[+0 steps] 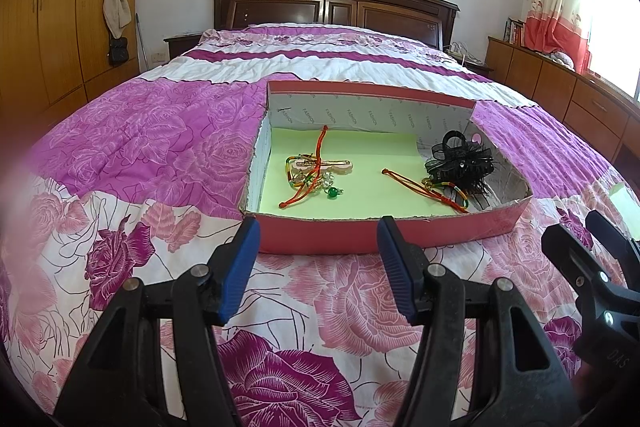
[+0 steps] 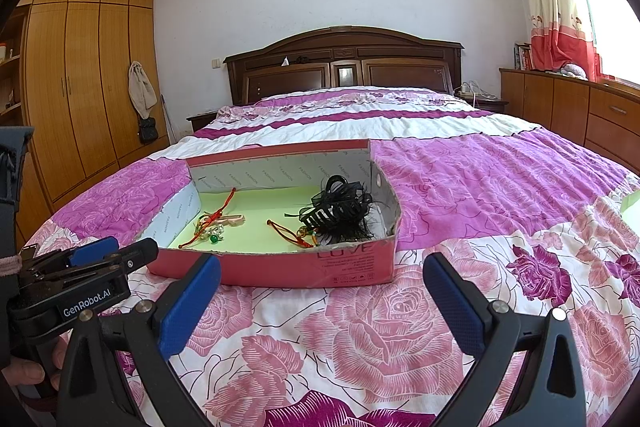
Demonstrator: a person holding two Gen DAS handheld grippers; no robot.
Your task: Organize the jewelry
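Two claws (image 1: 314, 259) (image 2: 322, 289), one box (image 1: 320, 237), one hairclip (image 1: 460, 157)

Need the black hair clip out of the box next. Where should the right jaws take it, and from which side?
Grip the hair clip across its toothed body, coming down from above with the right gripper. It sits in the right end of the box, close to the walls, so a sideways approach is blocked. The feathery trim looks too soft to hold.

Matt cardboard box (image 1: 320, 239), wrinkled cloth bedspread (image 1: 160, 131)
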